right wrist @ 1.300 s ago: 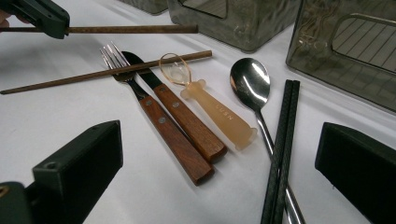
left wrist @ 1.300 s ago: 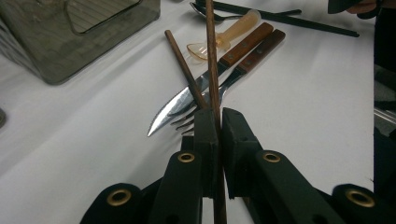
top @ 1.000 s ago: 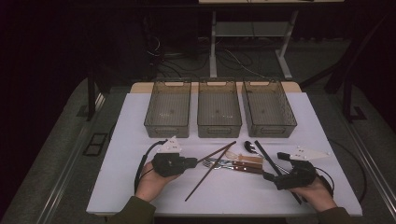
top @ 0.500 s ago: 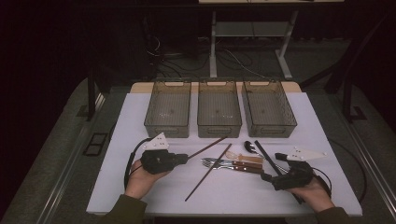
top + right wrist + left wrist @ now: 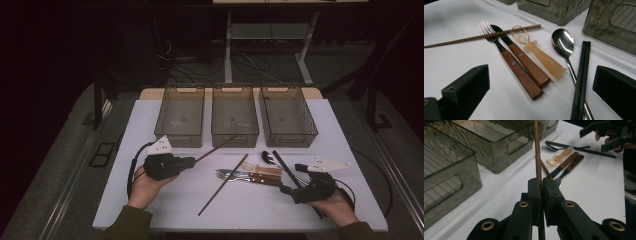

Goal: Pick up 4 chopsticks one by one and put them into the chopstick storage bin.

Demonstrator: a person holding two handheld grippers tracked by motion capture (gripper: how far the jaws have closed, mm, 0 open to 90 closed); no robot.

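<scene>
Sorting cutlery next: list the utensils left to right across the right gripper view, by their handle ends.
Fork → knife → amber spoon → steel spoon → black chopsticks.

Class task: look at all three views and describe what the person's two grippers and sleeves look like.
Both the left gripper and the right gripper are black, blocky tools, each topped by a pale three-cornered plate and trailing a black cable. Close up, the left gripper's arms show brass-coloured rivets and flat rectangular pads. The sleeves are olive green.
</scene>
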